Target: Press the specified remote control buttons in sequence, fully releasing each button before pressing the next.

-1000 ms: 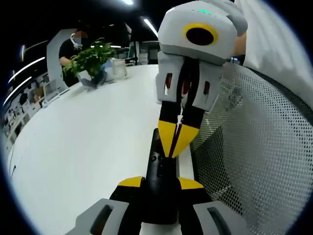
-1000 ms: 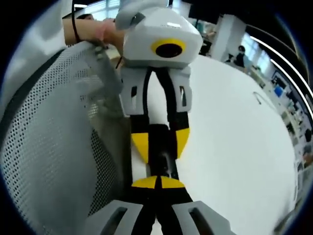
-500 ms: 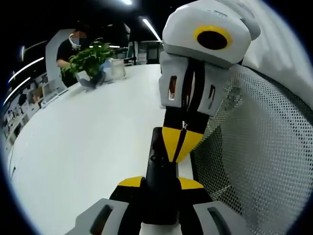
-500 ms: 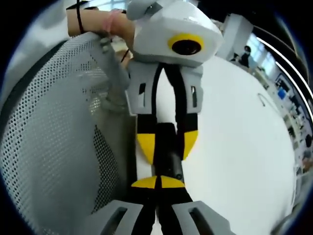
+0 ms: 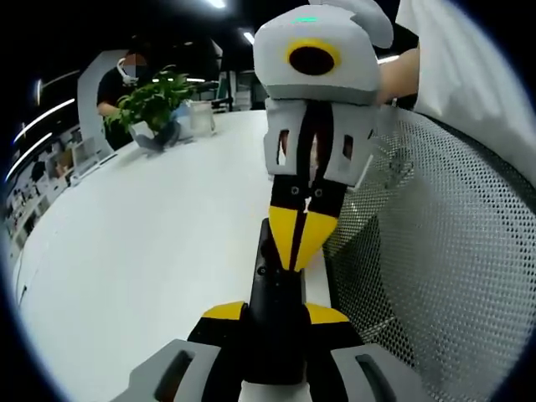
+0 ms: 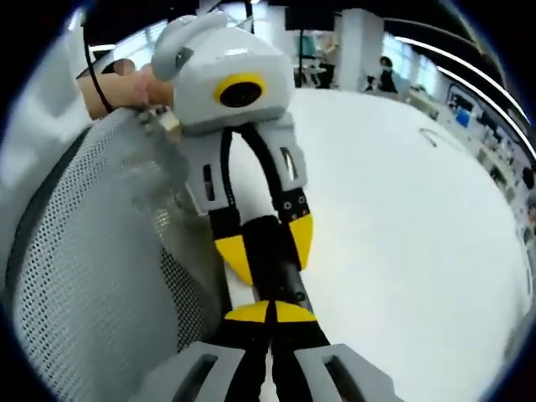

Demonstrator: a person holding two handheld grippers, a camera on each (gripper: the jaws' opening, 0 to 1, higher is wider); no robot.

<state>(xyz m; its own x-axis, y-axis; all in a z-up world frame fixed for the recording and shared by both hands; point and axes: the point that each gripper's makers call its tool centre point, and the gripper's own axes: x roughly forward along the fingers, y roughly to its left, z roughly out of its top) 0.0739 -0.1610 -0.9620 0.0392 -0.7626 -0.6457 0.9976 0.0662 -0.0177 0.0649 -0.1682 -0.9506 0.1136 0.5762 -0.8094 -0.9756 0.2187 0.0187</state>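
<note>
Ceiling light strips (image 5: 251,38) glow at the top of a dim background; the white table (image 5: 151,243) is bright, edges bent by fisheye distortion.

One remote control (image 5: 274,293) — two tools — left tool (image 5: 275,316), right tool (image 6: 270,312)

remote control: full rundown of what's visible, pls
The remote control is a slim black bar, plastic by the look, with small buttons faintly visible on top. The left gripper clamps its near end between yellow-tipped jaws, holding it above the white table. The right gripper, jaws shut, presses its tips on the far part.
</note>
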